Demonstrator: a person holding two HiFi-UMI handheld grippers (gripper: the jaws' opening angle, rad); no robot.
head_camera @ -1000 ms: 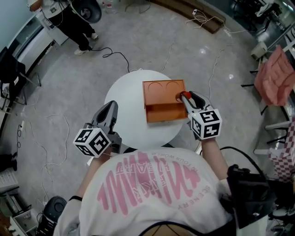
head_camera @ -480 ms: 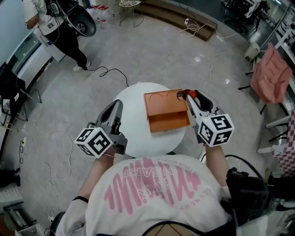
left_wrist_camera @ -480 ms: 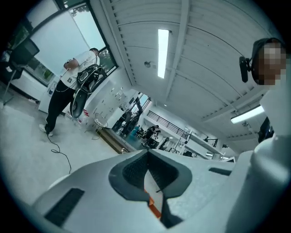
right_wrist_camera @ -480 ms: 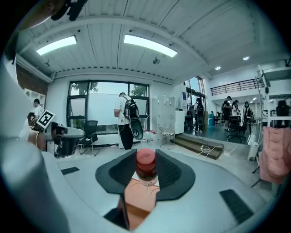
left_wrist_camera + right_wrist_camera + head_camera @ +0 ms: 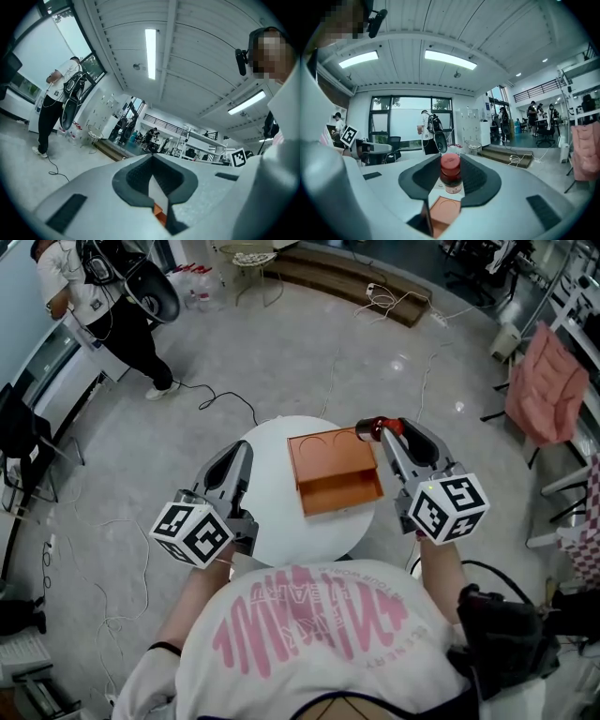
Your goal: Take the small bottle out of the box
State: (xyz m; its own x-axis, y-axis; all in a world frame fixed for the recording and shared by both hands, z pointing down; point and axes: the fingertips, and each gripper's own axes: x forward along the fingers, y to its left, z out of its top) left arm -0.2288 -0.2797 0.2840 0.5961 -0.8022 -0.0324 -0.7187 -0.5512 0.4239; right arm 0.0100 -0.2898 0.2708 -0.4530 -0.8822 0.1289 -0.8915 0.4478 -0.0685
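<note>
With the right tongs [image 5: 384, 433], clamps the small bottle [image 5: 451, 179] by its sides, jaws partway apart and pads pressed against it. Holds it upright in the air at the far right corner of the orange box [image 5: 342, 495], lifted out and just right of the two round recesses [image 5: 323, 442]. Shows a red cap [image 5: 450, 161] on top and a dark body, paler toward the foot. With the left tongs [image 5: 241, 452], grips nothing: jaws drawn together at the tips, hanging over the near left part of the round white surface [image 5: 267, 507], apart from the box.
</note>
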